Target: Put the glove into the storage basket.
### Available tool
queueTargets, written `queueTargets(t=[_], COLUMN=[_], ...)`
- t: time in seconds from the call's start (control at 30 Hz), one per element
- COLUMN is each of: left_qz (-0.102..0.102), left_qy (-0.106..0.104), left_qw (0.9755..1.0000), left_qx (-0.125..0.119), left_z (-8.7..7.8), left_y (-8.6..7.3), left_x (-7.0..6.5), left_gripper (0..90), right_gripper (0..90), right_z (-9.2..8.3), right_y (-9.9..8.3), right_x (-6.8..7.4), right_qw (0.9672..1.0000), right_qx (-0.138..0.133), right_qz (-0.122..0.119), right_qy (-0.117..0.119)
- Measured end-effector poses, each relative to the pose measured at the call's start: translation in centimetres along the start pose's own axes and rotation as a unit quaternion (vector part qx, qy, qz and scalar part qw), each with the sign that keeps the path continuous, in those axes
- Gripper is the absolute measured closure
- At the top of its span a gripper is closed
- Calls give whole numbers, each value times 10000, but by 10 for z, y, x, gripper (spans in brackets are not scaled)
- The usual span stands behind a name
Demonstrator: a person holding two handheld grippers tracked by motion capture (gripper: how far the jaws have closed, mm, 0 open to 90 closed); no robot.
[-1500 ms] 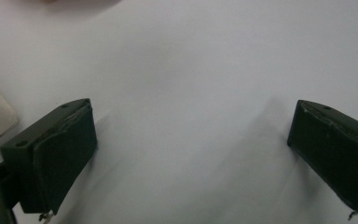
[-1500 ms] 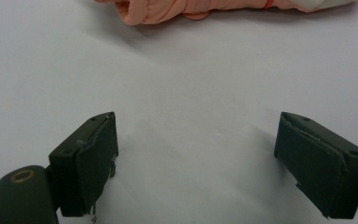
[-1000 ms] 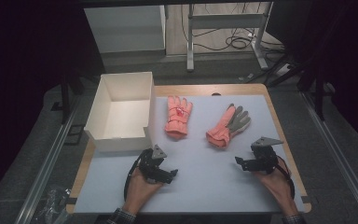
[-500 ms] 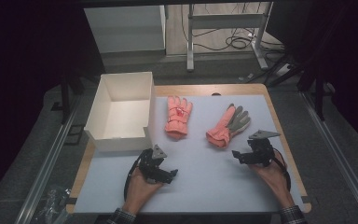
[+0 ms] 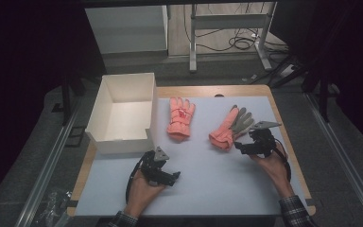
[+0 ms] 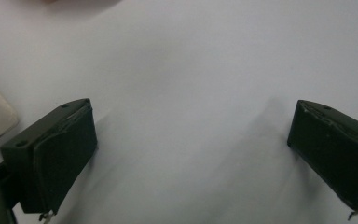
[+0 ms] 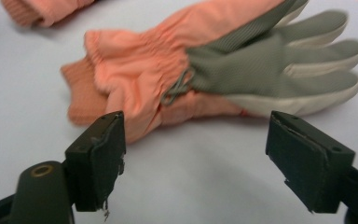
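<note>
White counter (image 5: 203,184) carries two orange gloves (image 5: 180,117), one white box (image 5: 123,113) upper left. Right hand-held gripper (image 5: 242,146), released, jaws just narrowing, nears right glove (image 5: 229,127) mid-frame; left hand-held gripper (image 5: 172,178) released, lower centre.

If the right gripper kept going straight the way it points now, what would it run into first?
Most likely the palm-up glove. The right gripper has open fingers aimed at its orange wrist and cuff, with bare table between and nothing else in line. How much gap remains is hard to judge.
</note>
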State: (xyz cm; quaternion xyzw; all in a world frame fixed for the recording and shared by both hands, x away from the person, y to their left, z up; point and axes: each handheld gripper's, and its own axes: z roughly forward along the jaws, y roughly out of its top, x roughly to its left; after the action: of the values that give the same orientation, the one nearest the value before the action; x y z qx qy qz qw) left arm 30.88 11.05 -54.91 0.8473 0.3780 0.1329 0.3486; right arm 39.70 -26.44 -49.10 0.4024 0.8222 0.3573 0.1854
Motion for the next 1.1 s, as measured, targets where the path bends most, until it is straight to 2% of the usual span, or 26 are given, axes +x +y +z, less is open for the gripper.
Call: queueTargets(t=[0.17, 0.33, 0.37, 0.53, 0.7, 0.77, 0.87, 0.97, 1.0, 1.1], left_qz=[4, 7, 6, 34, 21, 18, 18, 17, -2, -1], left_qy=[1, 1, 1, -1, 0, 1, -1, 0, -4, -4], left_qw=[10000, 10000, 10000, 10000, 10000, 10000, 10000, 10000, 10000, 10000], left_qx=[-1, -1, -1, 9, 9, 9, 9, 10, 10, 11], left_z=[0, 0, 0, 0, 0, 0, 0, 0, 0, 0], left_y=[0, 0, 0, 0, 0, 0, 0, 0, 0, 0], left_x=[0, 0, 0, 0, 0, 0, 0, 0, 0, 0], left_gripper=[13, 13, 13, 13, 13, 13, 13, 13, 13, 13], right_gripper=[249, 345, 390, 459, 447, 413, 365, 347, 351, 376], right_z=[2, 8, 11, 23, 35, 41, 54, 61, 65, 68], right_y=[11, 24, 30, 42, 49, 51, 50, 48, 46, 44], right_x=[-7, -14, -18, -26, -32, -35, -41, -44, -47, -47], right_qw=[9999, 9998, 9997, 9996, 9990, 9984, 9963, 9952, 9944, 9941], right_qx=[-91, -115, -119, -35, 49, 92, 335, 474, 535, 541], right_qz=[21, 45, 93, 211, 353, 421, 488, 581, 721, 760], right_qy=[-56, -171, -167, -182, -252, -371, -617, -624, -563, -545])
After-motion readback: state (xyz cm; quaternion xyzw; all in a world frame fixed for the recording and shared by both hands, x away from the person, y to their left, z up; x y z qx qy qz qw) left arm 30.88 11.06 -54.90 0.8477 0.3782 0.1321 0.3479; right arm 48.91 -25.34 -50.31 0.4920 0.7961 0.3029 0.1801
